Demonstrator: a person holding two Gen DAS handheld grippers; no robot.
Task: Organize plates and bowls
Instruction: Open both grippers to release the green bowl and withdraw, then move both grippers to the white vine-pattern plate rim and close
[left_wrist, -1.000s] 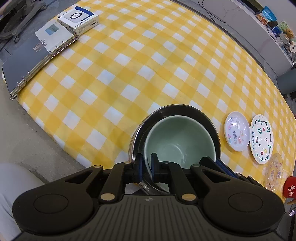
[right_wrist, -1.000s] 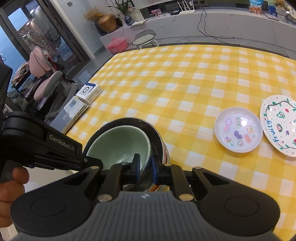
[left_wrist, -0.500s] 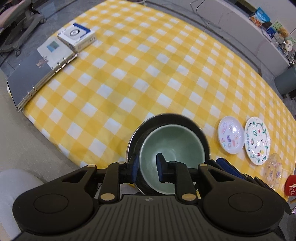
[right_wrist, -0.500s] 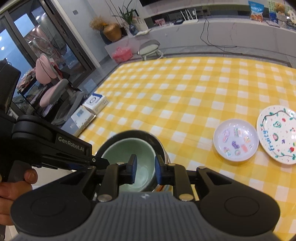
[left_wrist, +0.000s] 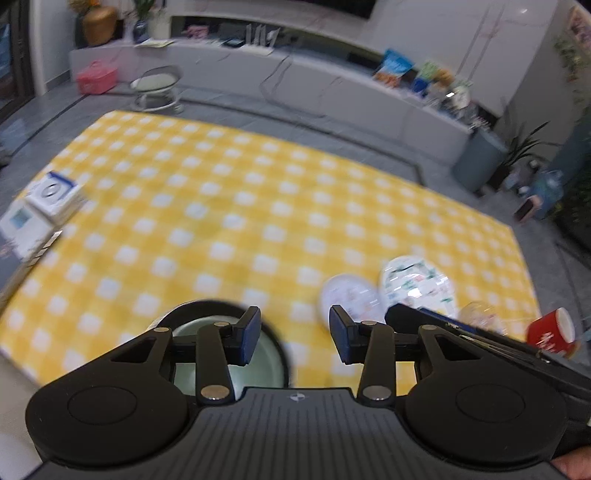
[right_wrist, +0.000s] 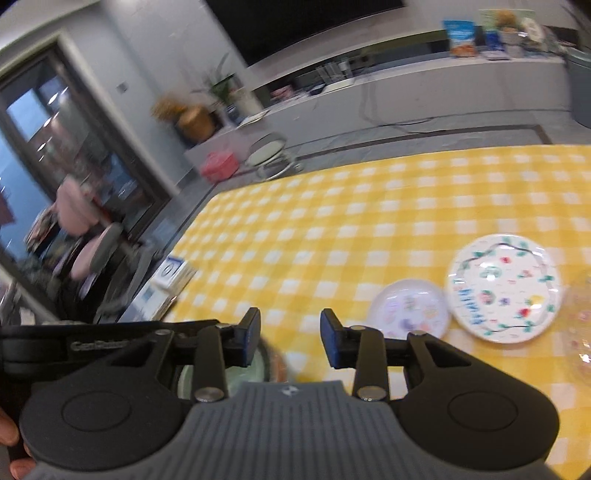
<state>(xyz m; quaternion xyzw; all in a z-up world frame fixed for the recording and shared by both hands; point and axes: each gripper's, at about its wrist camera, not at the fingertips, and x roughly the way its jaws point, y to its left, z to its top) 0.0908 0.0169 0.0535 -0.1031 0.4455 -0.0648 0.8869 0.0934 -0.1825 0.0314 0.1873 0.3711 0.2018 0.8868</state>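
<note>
A: Both grippers, left gripper (left_wrist: 293, 334) and right gripper (right_wrist: 290, 334), are gaping, carrying nothing. I'm leaving the green bowl (left_wrist: 266, 356) nested in the dark bowl (left_wrist: 192, 308) at 7 o'clock.

B: Obstacles?

A: Small plate (right_wrist: 408, 308), fruit plate (right_wrist: 504, 288) lying at 2 o'clock; red cup (left_wrist: 550, 332) sitting beyond them.

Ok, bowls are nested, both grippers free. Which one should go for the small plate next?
Right, probably. The right gripper is open, with the small plate just ahead on its right. The left gripper, also open, sits above the green bowl.
</note>
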